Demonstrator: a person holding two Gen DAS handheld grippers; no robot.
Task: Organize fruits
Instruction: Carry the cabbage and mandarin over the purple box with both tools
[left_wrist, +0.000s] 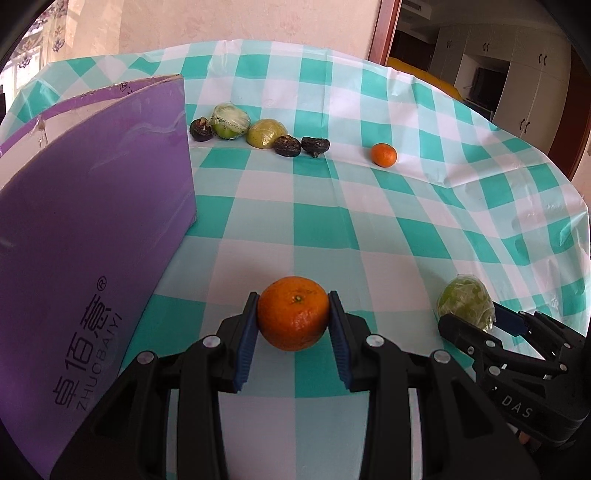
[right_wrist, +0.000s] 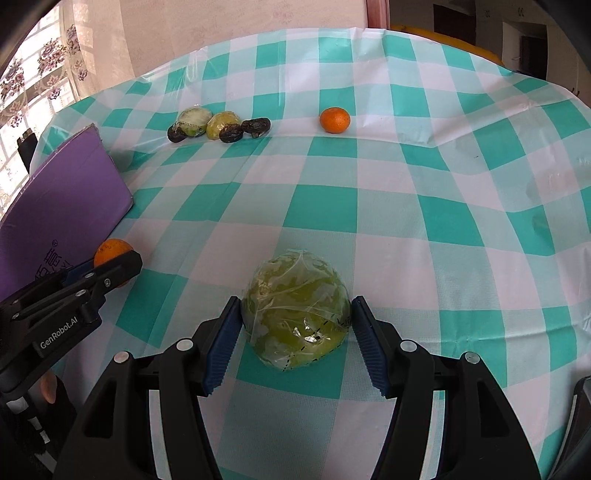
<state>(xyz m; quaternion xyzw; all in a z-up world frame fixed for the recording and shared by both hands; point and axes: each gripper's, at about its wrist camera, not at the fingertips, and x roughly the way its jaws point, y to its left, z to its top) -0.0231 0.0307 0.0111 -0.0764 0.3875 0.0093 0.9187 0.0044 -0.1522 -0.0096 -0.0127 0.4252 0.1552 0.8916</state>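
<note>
I take the purple box (left_wrist: 92, 229) as my landmark; it stands on the teal-and-white checked tablecloth (left_wrist: 369, 221). Its near face carries Chinese characters with an ® mark and, beneath them, the Latin letters "ZHUOBAIYI".

My left gripper (left_wrist: 293, 317) has its 2 blue pads pressed against both sides of an orange (left_wrist: 293, 314), just beside the box's near corner, on the side away from the box. The jaws are drawn in to the fruit's width and grip it. From the right wrist view I read "GenRobot.AI" on the left gripper's body.

My right gripper (right_wrist: 297, 325) sits further out from the box, beyond the left one. Its jaws stand at a middling width, both pads touching a green fruit wrapped in clear film (right_wrist: 297, 314), so it has hold of it. The film shows a dashed black line and small print I cannot read. From the left wrist view, "DAS" shows on the right gripper's body.

Past the box's far end, a row of 5 fruits (left_wrist: 258, 134) lies close together: 3 dark ones and 2 wrapped green ones. A small orange (left_wrist: 384, 155) lies well apart, further from the box.
</note>
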